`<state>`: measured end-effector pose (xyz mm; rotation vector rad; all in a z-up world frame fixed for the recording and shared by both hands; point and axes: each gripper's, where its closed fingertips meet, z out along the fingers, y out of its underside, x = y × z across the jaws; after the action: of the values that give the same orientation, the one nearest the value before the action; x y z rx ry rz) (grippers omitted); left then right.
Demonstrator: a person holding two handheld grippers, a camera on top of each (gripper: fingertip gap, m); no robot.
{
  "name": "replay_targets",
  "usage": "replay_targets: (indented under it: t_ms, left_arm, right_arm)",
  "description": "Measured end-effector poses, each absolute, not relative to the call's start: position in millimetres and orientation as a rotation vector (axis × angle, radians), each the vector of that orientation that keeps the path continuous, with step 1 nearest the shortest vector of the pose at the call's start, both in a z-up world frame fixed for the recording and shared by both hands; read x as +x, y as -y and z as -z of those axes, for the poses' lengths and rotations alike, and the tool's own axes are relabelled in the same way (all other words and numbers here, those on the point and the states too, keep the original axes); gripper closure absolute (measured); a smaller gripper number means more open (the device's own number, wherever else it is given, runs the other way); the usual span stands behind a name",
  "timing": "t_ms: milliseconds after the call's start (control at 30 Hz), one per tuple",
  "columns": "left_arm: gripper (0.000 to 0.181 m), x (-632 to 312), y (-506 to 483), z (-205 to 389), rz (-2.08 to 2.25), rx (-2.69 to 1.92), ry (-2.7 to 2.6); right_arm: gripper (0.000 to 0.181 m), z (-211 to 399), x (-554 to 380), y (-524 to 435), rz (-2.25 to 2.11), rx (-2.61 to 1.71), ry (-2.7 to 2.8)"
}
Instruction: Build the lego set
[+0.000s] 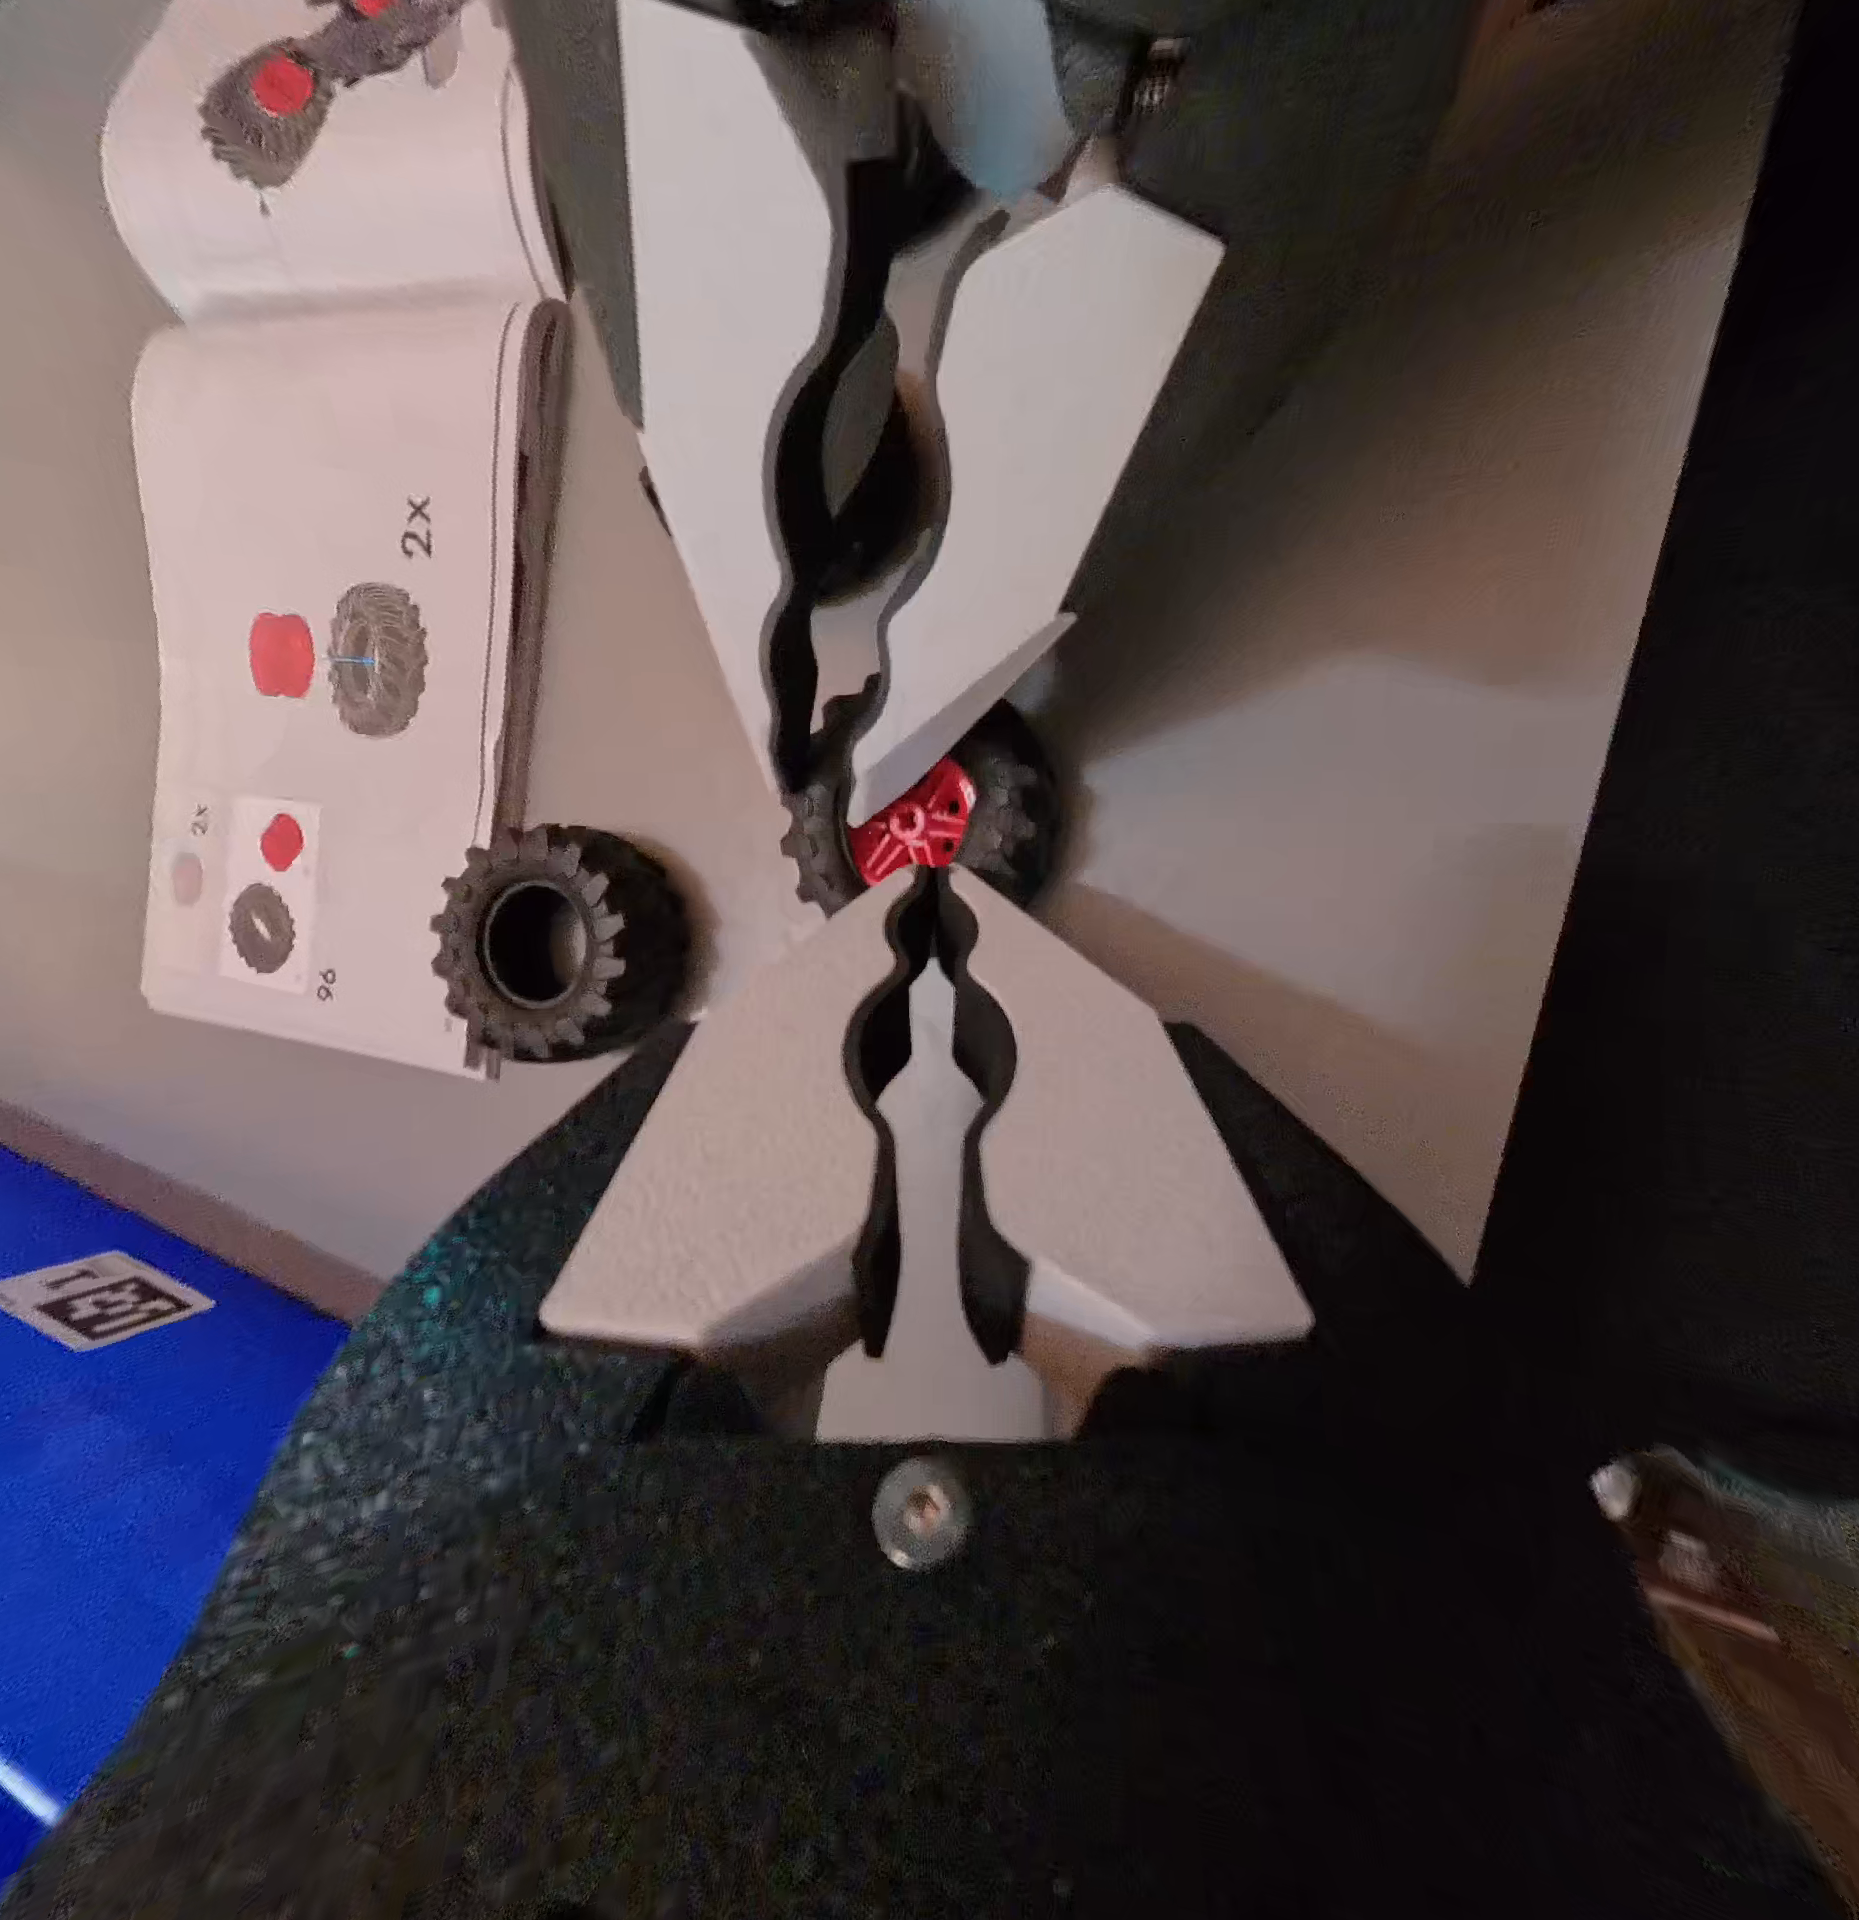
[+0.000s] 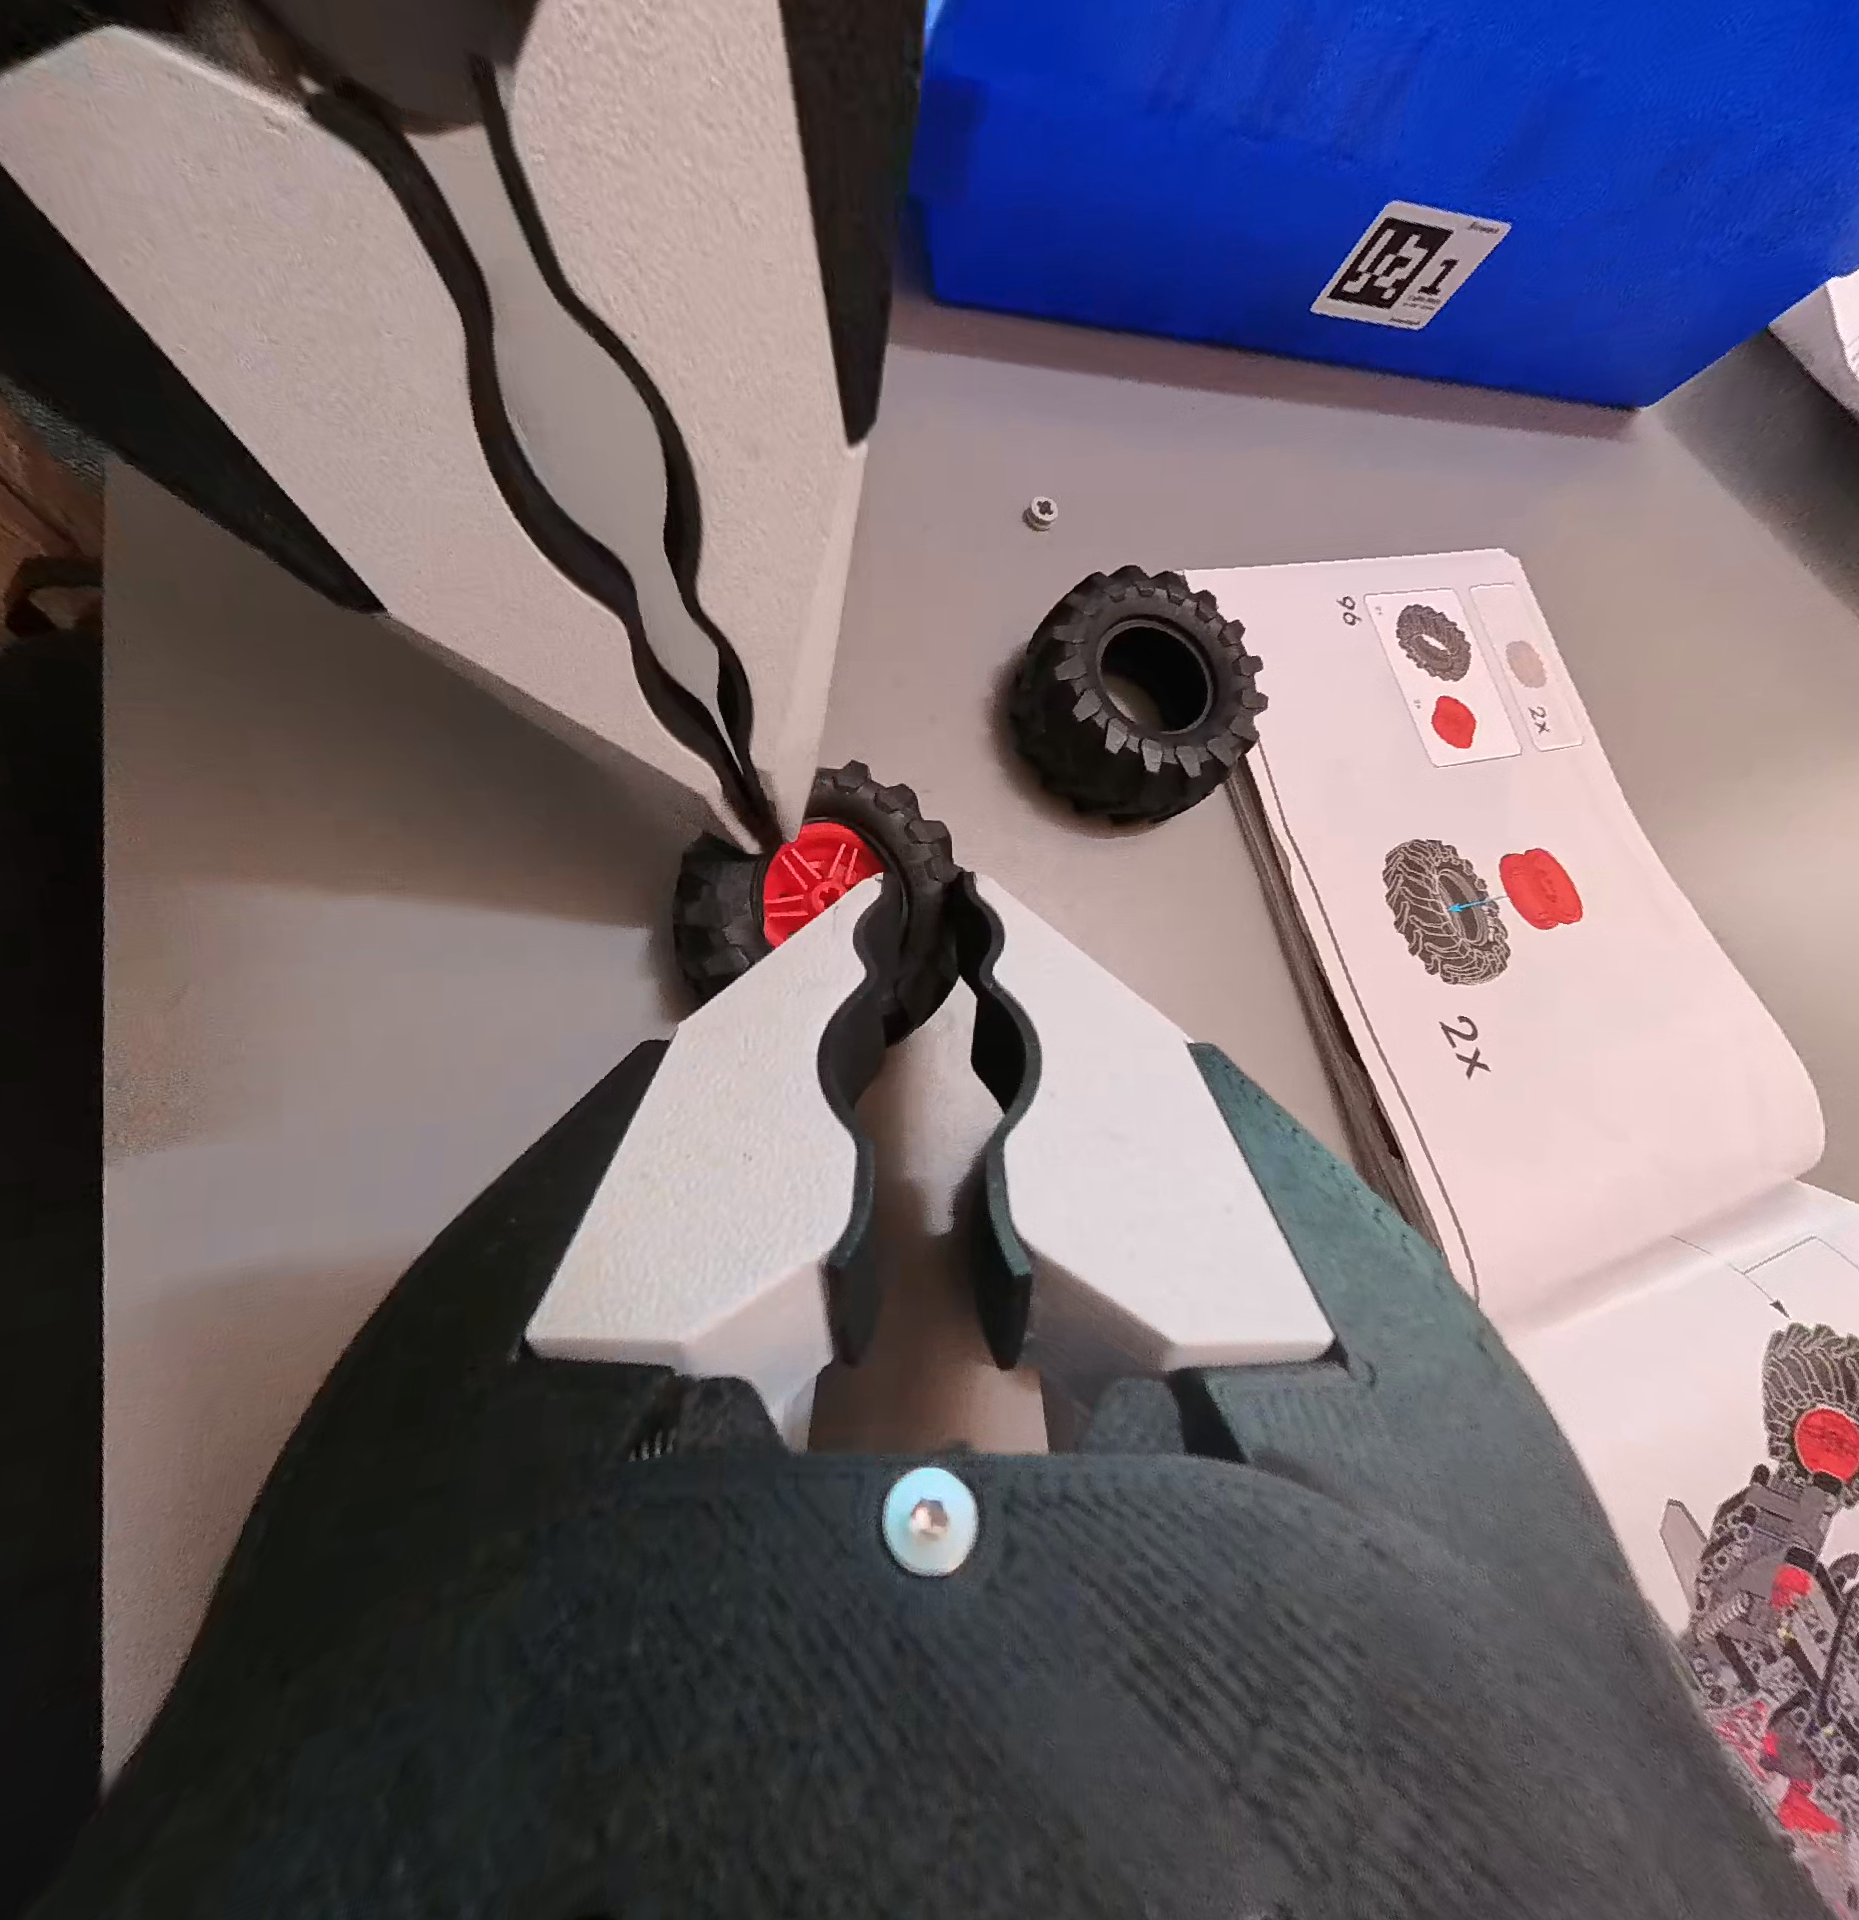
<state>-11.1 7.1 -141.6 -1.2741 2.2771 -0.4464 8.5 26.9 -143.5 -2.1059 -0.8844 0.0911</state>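
A black tyre point(image 1: 1011, 808) with a red hub point(image 1: 909, 828) in its hole stands on the grey table point(image 1: 1320, 790). My left gripper point(image 1: 922, 883) is shut, and its tips touch the edge of the hub. My right gripper point(image 1: 847, 748) comes in from above and is shut on the tyre's wall. In the right wrist view my right gripper point(image 2: 914, 899) has one finger on the red hub point(image 2: 805, 868) and the other outside the tyre point(image 2: 909, 821). My left gripper point(image 2: 757, 821) meets the hub from the upper left.
A second black tyre point(image 1: 466, 935) point(image 2: 1133, 764) lies without a hub beside the open instruction booklet point(image 1: 312, 499) point(image 2: 1590, 1039). A blue box point(image 1: 94, 1475) point(image 2: 1164, 156) with a square tag stands at the table's end. A small screw point(image 2: 1039, 512) sits in the tabletop.
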Motion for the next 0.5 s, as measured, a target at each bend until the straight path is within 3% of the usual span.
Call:
replay_targets:
  t_ms: [200, 267, 333, 500]
  left_arm:
    - [0.181, -27.5, 11.3, 143.5, 0.338, -1.152, -2.516]
    - [0.181, -38.3, 36.5, 162.2, 0.389, -1.087, -2.629]
    - [0.181, -31.4, 5.4, 160.2, 0.056, -0.982, -2.459]
    - [0.181, -6.7, 4.8, 119.5, 0.371, -1.067, -2.200]
  right_arm:
    - [0.171, 143.3, 10.8, -29.6, -0.136, -2.116, 0.788]
    - [0.181, 153.4, 51.2, -35.7, 0.134, -2.193, 0.786]
    - [0.181, 152.2, 44.9, -23.2, 0.082, -2.209, 0.922]
    - [0.181, 152.6, 28.6, -23.1, -0.060, -2.171, 0.968]
